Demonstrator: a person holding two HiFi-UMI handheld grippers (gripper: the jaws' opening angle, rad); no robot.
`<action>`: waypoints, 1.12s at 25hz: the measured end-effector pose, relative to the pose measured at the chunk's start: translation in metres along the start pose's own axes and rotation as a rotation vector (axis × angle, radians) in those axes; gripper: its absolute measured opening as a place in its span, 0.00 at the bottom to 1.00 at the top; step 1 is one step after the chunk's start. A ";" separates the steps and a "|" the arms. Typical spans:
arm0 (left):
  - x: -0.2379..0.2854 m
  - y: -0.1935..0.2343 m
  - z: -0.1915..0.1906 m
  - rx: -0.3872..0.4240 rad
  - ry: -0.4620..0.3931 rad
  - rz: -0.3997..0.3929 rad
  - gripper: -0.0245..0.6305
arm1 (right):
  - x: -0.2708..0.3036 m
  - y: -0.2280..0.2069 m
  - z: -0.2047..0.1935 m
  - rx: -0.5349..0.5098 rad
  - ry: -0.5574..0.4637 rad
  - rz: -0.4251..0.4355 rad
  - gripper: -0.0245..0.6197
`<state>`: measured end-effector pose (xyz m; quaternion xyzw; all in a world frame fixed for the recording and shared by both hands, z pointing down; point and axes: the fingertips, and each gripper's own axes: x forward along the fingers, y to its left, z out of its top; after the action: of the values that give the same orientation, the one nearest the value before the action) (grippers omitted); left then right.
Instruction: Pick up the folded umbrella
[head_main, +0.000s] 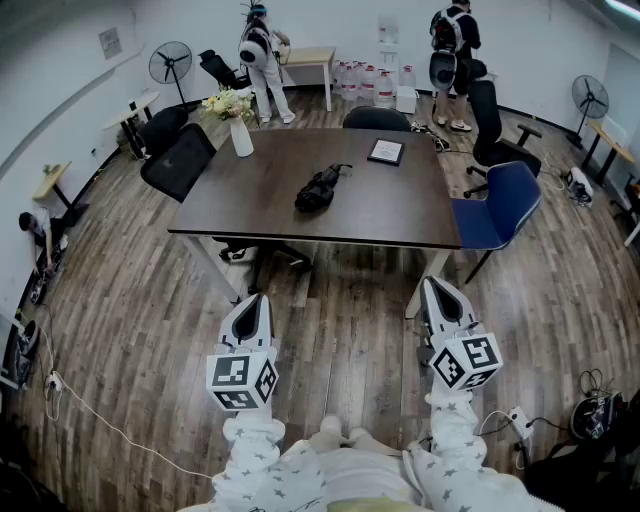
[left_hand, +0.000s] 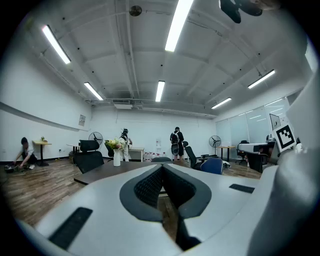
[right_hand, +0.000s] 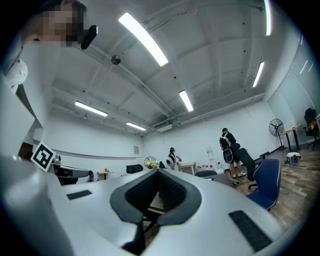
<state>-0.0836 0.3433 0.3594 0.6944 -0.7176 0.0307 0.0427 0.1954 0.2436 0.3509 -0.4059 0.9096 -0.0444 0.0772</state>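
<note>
Our left gripper (head_main: 254, 300) and right gripper (head_main: 434, 285) both have their jaws pressed together on nothing. They hang over the wood-plank floor (head_main: 340, 330), well short of the dark, smooth worktop (head_main: 400, 205), where the folded umbrella (head_main: 320, 188) lies near the middle as a lumpy black fabric bundle with a strap loop. We judge the main risk to be a nip on loose cloth or strap alone, which would let the bundle sag, unfurl or slide on the slick top, while arriving with the jaws unopened would only shove it farther away.

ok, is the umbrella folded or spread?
Folded: the black umbrella lies as a compact bundle on the dark table, canopy collapsed.
</note>
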 end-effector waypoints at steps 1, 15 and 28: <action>0.000 -0.002 0.000 0.000 0.001 -0.002 0.07 | -0.001 0.000 0.000 -0.002 -0.001 0.004 0.07; -0.003 -0.032 -0.007 0.021 0.018 -0.016 0.07 | -0.009 -0.013 -0.003 0.034 -0.010 0.016 0.07; 0.027 -0.025 -0.019 0.003 0.039 -0.001 0.07 | 0.028 -0.021 -0.022 0.046 0.017 0.061 0.07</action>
<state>-0.0587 0.3173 0.3805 0.6941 -0.7163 0.0452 0.0556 0.1886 0.2094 0.3723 -0.3755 0.9210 -0.0661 0.0800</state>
